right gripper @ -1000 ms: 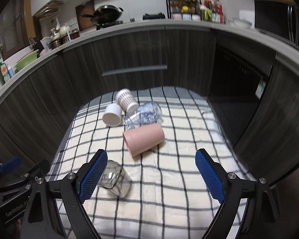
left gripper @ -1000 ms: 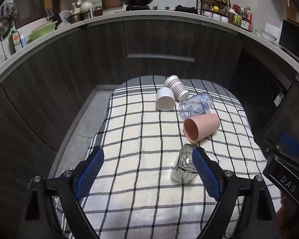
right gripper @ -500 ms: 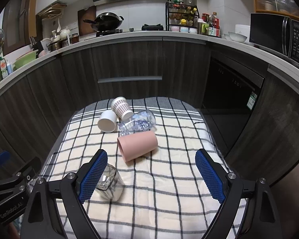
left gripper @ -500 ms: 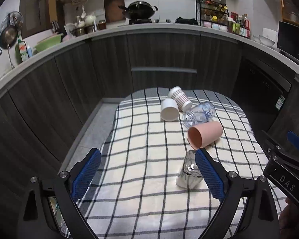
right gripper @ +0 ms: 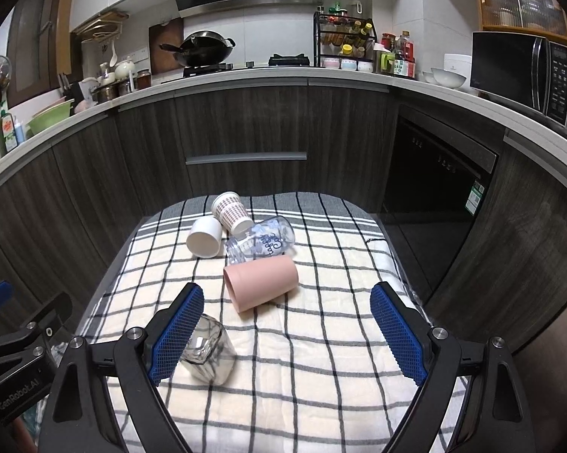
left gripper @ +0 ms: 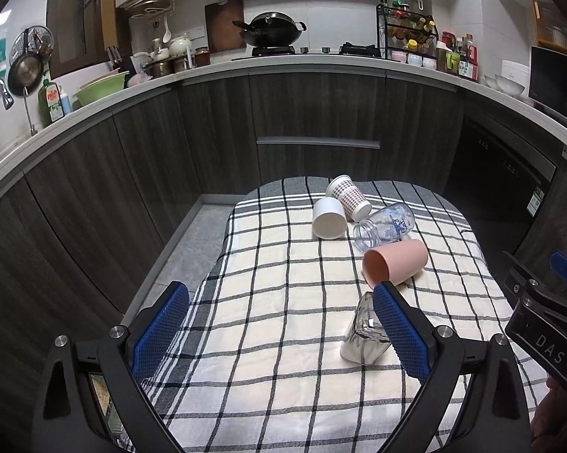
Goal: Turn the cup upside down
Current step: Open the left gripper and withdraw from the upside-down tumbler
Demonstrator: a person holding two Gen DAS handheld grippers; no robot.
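Observation:
Several cups lie on a checked cloth point(left gripper: 283, 302) point(right gripper: 321, 358). A pink cup point(left gripper: 394, 262) point(right gripper: 260, 277) lies on its side, mouth toward me. A clear glass point(left gripper: 364, 336) point(right gripper: 208, 353) stands upside down near me. A clear printed cup point(left gripper: 383, 224) point(right gripper: 262, 241), a white cup point(left gripper: 329, 219) point(right gripper: 205, 236) and a patterned paper cup point(left gripper: 347, 197) point(right gripper: 230, 211) lie on their sides farther back. My left gripper point(left gripper: 279, 336) is open and empty, its right finger in front of the glass. My right gripper point(right gripper: 287, 334) is open and empty, with the glass by its left finger.
Dark cabinets point(left gripper: 317, 120) curve around the table's far side, under a counter with a wok point(left gripper: 270, 32) and spice rack point(right gripper: 343, 43). A microwave point(right gripper: 524, 71) stands at the right. Each gripper shows at the edge of the other's view.
Both grippers have pulled back and tilted up, so the cups sit lower and farther off in both views. Both stay open. The cups have not moved.

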